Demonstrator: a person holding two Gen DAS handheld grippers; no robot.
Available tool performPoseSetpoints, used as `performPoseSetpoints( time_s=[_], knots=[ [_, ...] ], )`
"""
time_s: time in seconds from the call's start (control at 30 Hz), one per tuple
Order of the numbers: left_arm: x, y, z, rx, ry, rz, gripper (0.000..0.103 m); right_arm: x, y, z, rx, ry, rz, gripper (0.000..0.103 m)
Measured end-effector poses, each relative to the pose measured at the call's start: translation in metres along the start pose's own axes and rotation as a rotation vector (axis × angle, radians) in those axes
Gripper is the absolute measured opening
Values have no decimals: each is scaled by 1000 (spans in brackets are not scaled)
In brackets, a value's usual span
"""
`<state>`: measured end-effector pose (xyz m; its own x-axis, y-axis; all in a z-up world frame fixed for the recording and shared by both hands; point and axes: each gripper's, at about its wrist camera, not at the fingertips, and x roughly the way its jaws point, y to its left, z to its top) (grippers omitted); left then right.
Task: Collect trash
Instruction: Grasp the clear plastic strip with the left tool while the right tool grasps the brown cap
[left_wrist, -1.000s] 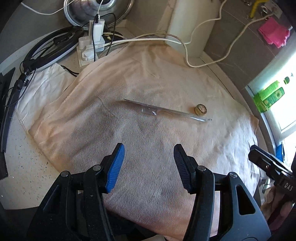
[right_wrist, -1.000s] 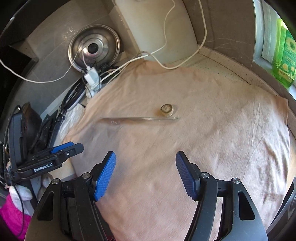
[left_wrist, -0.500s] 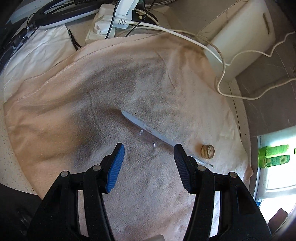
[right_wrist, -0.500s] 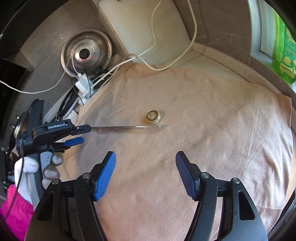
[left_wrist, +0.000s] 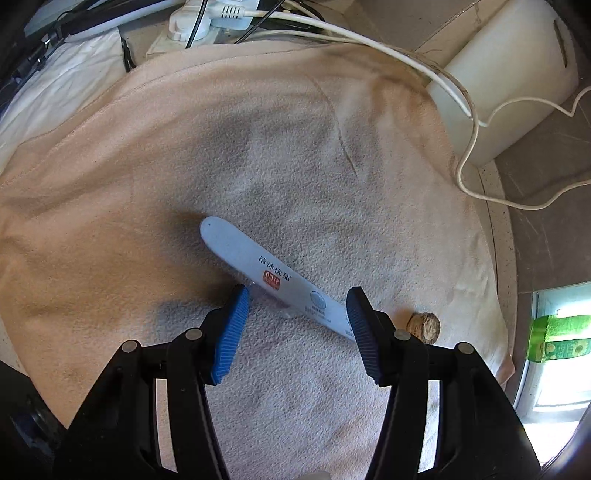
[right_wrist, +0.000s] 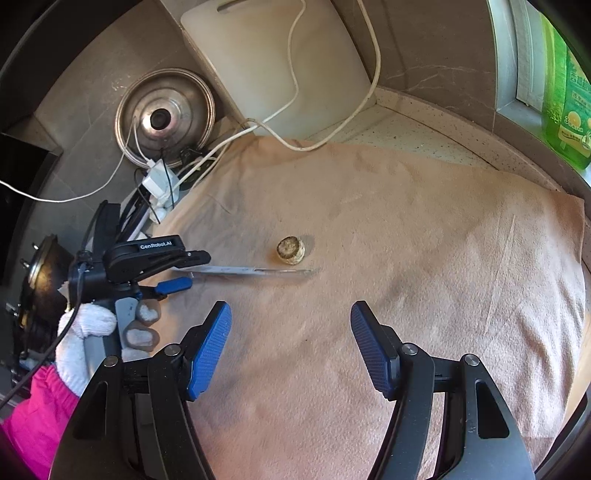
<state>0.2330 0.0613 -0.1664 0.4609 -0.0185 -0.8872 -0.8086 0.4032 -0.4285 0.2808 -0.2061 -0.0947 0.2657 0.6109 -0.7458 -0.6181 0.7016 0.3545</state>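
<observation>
A long, flat, pale blue packet (left_wrist: 266, 273) with printed writing lies slantwise on a beige cloth (left_wrist: 184, 147). A small round cork-like stub (left_wrist: 424, 326) rests on the cloth at the packet's far end. My left gripper (left_wrist: 297, 295) hovers low over the packet, open, with its blue pads on either side and not pressing on it. In the right wrist view the packet (right_wrist: 251, 271) shows edge-on, the stub (right_wrist: 290, 251) sits just behind it, and the left gripper (right_wrist: 188, 271) is at its left end. My right gripper (right_wrist: 290, 314) stands open and empty above the cloth, short of both.
A power strip with plugs and cables (left_wrist: 207, 22) lies at the cloth's far edge. A white cutting board (right_wrist: 277, 66) and a steel pot lid (right_wrist: 166, 110) lean on the wall, with a white cable (right_wrist: 332, 136) trailing across. Green bottles (right_wrist: 565, 92) stand on the sill. A gloved hand (right_wrist: 88, 332) holds the left gripper.
My left gripper has dropped and rolled over the packet, which now lies between its fingers. The right gripper has crept slightly forward. Both stay open.
</observation>
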Motion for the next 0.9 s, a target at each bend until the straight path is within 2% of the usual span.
performPoseSetpoints(
  time_s=[0.03, 0.1, 0.33, 0.5, 0.6, 0.7, 0.77, 0.9],
  knots=[
    [1, -2, 0, 10, -6, 8, 56, 2, -1, 2, 0, 1, 2, 67],
    [4, -6, 1, 33, -14, 30, 43, 6, -1, 6, -4, 3, 2, 67],
    [6, -7, 7, 101, -29, 17, 34, 33, -2, 22, -12, 44, 21, 67],
    [12, -13, 17, 238, 5, 8, 34, 62, -3, 32, -44, 79, 6, 67],
    [17, -18, 23, 279, 39, -11, 34, 79, -2, 37, -58, 111, 18, 67],
    [20, -23, 24, 259, 35, -11, 36, 93, 0, 40, -85, 129, 20, 66],
    [22, -24, 20, 236, 30, -12, 44, 99, 2, 43, -109, 139, 11, 66],
    [26, -34, 8, 244, -20, -7, 45, 108, 7, 47, -152, 156, 17, 66]
  ],
)
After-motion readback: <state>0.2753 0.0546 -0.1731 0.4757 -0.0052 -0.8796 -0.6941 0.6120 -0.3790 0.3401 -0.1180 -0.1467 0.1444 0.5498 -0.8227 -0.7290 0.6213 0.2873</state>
